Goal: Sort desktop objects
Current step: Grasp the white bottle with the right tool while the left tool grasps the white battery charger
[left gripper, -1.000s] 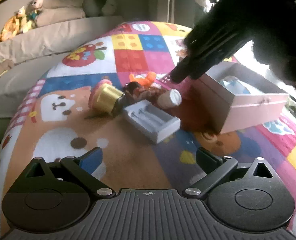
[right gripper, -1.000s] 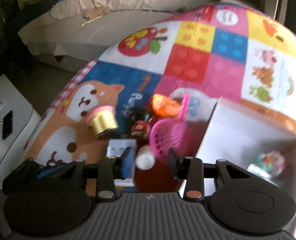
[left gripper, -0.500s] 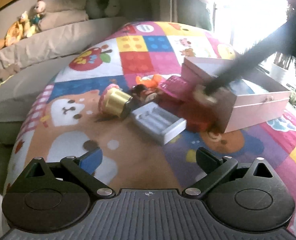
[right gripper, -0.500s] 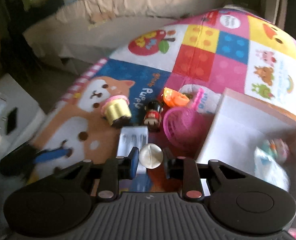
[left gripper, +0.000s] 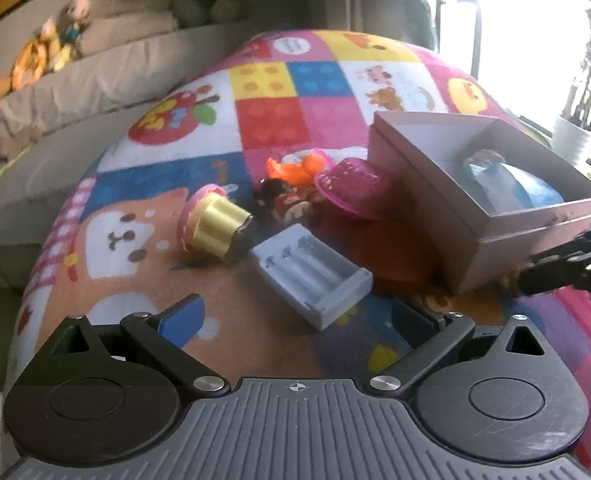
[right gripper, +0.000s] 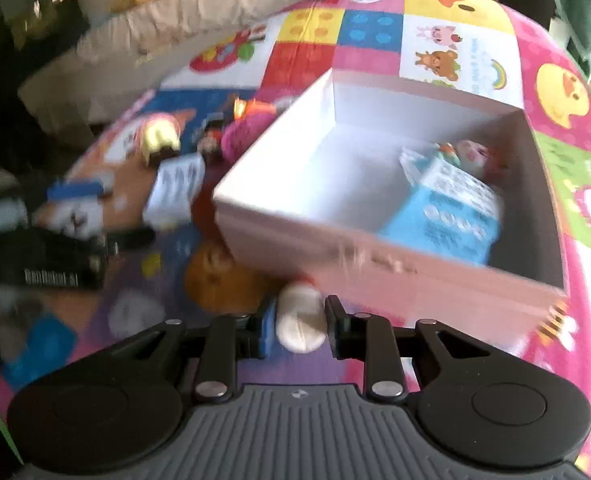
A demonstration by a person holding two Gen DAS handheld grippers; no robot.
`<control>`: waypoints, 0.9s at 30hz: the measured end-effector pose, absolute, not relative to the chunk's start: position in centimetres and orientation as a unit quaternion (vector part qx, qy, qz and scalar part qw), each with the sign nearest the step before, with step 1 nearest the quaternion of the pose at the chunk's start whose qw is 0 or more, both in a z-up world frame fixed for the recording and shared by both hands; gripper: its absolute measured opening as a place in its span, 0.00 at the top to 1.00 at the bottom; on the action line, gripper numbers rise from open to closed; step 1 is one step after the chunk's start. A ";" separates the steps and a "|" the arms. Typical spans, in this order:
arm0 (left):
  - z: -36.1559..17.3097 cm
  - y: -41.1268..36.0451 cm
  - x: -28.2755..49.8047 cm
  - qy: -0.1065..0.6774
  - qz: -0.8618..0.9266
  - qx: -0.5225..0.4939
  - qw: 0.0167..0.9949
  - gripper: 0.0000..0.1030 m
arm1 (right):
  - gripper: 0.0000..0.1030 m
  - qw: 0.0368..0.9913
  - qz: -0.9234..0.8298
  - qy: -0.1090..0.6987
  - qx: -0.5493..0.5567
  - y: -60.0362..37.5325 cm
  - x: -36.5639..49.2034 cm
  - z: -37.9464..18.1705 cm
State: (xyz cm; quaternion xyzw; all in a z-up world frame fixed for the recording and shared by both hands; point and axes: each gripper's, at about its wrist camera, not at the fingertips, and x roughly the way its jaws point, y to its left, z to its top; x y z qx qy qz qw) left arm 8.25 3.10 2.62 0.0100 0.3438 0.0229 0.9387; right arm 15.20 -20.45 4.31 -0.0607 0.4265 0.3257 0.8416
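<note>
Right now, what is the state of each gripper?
Left gripper: open, holding nothing.
Right gripper: shut on the small white bottle.

The left wrist view looks low across the play mat [left gripper: 255, 344] toward the window, toys near. The right wrist view tilts down, close over the pink box [right gripper: 375, 268]. Both share box [left gripper: 475, 216] and toys.

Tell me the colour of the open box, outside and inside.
Box: pink outside, white inside; the right wrist view shows it best.
</note>
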 end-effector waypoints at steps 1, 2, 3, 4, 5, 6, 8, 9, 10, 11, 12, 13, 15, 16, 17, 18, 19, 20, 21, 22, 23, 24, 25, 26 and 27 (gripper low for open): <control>2.6 3.3 8.5 0.348 0.026 0.002 0.937 0.01 | 0.75 0.843 0.332 0.420 -0.052 -20.0 15.6 4.3; 2.6 3.4 8.8 0.352 0.029 -0.004 0.936 0.01 | 0.75 0.844 0.336 0.415 -0.048 -19.5 15.9 4.2; 2.6 3.5 9.1 0.355 0.030 -0.010 0.934 0.01 | 0.75 0.846 0.338 0.411 -0.046 -19.2 15.9 4.0; 2.6 3.6 9.6 0.358 0.033 -0.016 0.933 0.01 | 0.75 0.847 0.337 0.408 -0.046 -18.8 16.0 3.8; 2.6 3.6 10.0 0.360 0.034 -0.023 0.932 0.01 | 0.75 0.848 0.338 0.406 -0.047 -18.5 15.9 3.7; 2.6 3.6 10.5 0.362 0.035 -0.029 0.931 0.01 | 0.75 0.848 0.340 0.402 -0.050 -18.2 15.7 3.5; 2.4 3.6 11.6 0.367 0.037 -0.038 0.929 0.01 | 0.75 0.853 0.342 0.389 -0.057 -18.4 14.7 3.5; 2.2 3.5 12.1 0.370 0.039 -0.038 0.927 0.01 | 0.72 0.856 0.342 0.382 -0.064 -18.6 13.9 3.4; 2.1 3.4 12.3 0.372 0.042 -0.034 0.927 0.01 | 0.65 0.859 0.341 0.375 -0.067 -19.0 13.4 3.4; 2.1 3.2 12.5 0.372 0.043 -0.026 0.927 0.01 | 0.61 0.864 0.337 0.368 -0.068 -19.5 12.6 3.4; 2.0 3.0 12.6 0.373 0.042 -0.017 0.927 0.01 | 0.54 0.867 0.335 0.363 -0.066 -20.0 12.2 3.4; 1.9 2.9 12.6 0.373 0.040 -0.011 0.927 0.01 | 0.49 0.870 0.331 0.359 -0.062 -20.5 11.8 3.3; 1.8 2.8 12.4 0.376 0.038 -0.005 0.926 0.04 | 0.44 0.877 0.321 0.354 -0.048 -21.5 11.1 3.2; 1.7 2.9 12.3 0.377 0.037 -0.003 0.926 0.09 | 0.42 0.881 0.316 0.350 -0.043 -21.8 10.9 3.2; 1.6 2.9 12.2 0.379 0.039 -0.003 0.925 0.20 | 0.41 0.885 0.309 0.346 -0.040 -22.0 10.7 3.1; 1.5 3.0 12.2 0.382 0.040 -0.004 0.923 0.29 | 0.38 0.889 0.302 0.342 -0.038 -22.2 10.6 3.0; 1.4 3.1 12.1 0.382 0.040 -0.007 0.923 0.31 | 0.36 0.891 0.297 0.341 -0.037 -22.1 10.6 2.8; 1.4 3.1 11.9 0.379 0.040 -0.006 0.925 0.36 | 0.36 0.892 0.294 0.341 -0.039 -22.2 10.5 2.8; 1.5 3.1 11.7 0.377 0.039 -0.002 0.926 0.43 | 0.35 0.893 0.290 0.342 -0.041 -22.1 10.5 2.6; 1.6 3.1 11.4 0.374 0.038 0.005 0.927 0.45 | 0.35 0.893 0.287 0.343 -0.044 -22.0 10.6 2.6; 1.6 3.1 11.1 0.371 0.037 0.012 0.928 0.47 | 0.35 0.893 0.287 0.343 -0.047 -21.9 10.6 2.7; 1.7 3.1 10.7 0.369 0.036 0.019 0.928 0.48 | 0.34 0.895 0.285 0.339 -0.053 -21.9 10.5 2.8; 1.7 3.2 10.1 0.369 0.032 0.023 0.929 0.48 | 0.33 0.898 0.281 0.335 -0.057 -21.9 10.5 3.1; 1.7 3.2 9.5 0.369 0.026 0.025 0.929 0.48 | 0.31 0.902 0.274 0.328 -0.061 -22.0 10.6 3.4; 1.8 3.2 8.6 0.369 0.014 0.024 0.929 0.49 | 0.26 0.906 0.267 0.323 -0.063 -22.2 10.7 3.6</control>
